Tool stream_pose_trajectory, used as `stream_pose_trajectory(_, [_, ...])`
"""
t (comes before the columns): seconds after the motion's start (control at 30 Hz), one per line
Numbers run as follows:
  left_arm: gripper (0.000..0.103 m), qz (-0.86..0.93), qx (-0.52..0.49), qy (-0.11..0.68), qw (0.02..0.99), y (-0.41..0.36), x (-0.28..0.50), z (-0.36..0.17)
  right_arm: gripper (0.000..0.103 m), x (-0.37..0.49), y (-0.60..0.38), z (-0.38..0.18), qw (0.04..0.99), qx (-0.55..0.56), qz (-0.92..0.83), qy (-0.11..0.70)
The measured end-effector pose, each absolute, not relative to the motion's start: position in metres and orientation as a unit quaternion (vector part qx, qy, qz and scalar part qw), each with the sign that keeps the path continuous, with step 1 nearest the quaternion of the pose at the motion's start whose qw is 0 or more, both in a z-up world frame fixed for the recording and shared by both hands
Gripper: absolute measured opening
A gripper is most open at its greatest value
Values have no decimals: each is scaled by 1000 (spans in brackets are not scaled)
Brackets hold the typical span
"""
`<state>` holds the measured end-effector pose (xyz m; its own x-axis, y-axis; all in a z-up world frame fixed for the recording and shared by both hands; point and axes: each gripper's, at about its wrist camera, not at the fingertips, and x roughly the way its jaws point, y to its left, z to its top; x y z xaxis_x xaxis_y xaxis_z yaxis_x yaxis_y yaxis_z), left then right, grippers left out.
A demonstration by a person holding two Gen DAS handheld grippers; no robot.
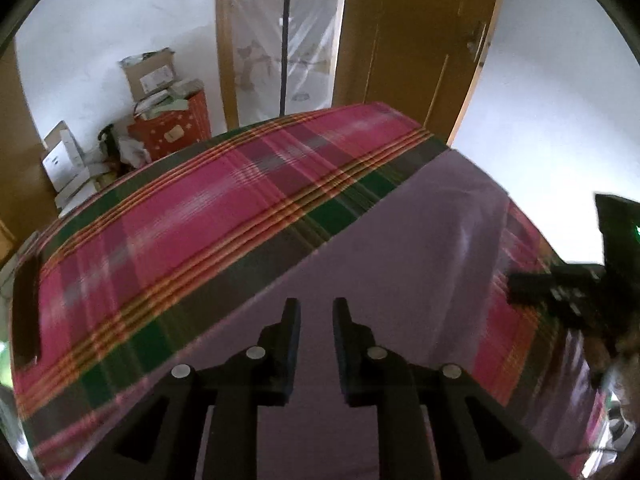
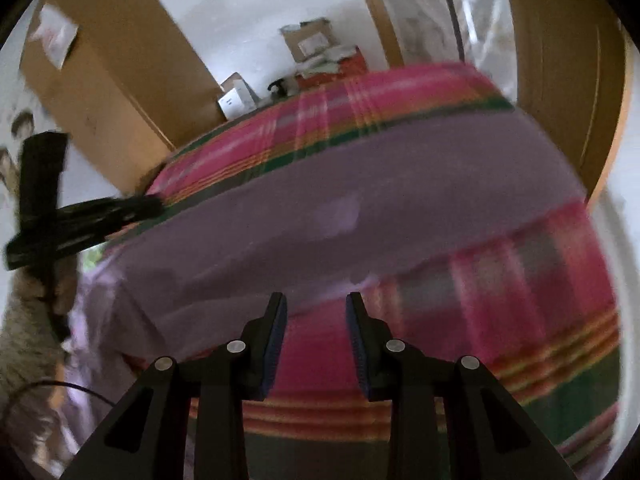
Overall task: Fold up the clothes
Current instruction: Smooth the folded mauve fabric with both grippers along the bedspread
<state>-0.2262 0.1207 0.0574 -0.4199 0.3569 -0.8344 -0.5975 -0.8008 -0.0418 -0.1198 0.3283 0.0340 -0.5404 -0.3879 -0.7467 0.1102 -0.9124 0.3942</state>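
Lilac cloth, a plain garment [image 1: 360, 256], lies spread flat across a table covered in a pink, green and orange plaid cloth [image 1: 192, 216]. From the left wrist view its long straight edge runs diagonally up toward the far corner of the table; from the right wrist view the same garment [image 2: 360, 200] stretches as a broad band across the middle, with a rumpled part trailing off the near left side. Both pictures are smeared with motion, so fine creases cannot be made out.

The left gripper [image 1: 316, 308] hangs over the lilac fabric with its fingers a narrow gap apart and nothing between them. The right gripper [image 2: 316, 304] sits above the near edge of the garment, where lilac meets plaid, its fingers wider apart and also empty. Each gripper shows in the other's view as a dark shape at the side, well apart from its partner.

My reading is that a fold has just been laid and let go, or the hands are travelling to fresh grip points; neither holds cloth now. The next move calls for each hand to drop to an edge or corner of the garment, pinch a single layer without catching the tablecloth beneath, then lift both sides evenly so the fold lands square
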Motion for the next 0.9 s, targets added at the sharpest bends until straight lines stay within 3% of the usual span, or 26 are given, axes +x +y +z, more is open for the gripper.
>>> stream_pose_trajectory(0.33, [20,803,-472,191,311,172,-257,30,32,-126,337,15,126,453,-846,-253])
stream_pose_trajectory(0.43, [30,790,-474,202,332,181,-261,24,32,-127,337,14,129,449,-845,-260])
stream_pose_trajectory(0.6, [37,774,-492,190,350,189,-265,14,32,-123,339,15,128,439,-852,-256])
stream_pose_trajectory(0.9, [39,783,-488,179,340,197,-272,13,32,-116,344,13,124,423,-856,-270])
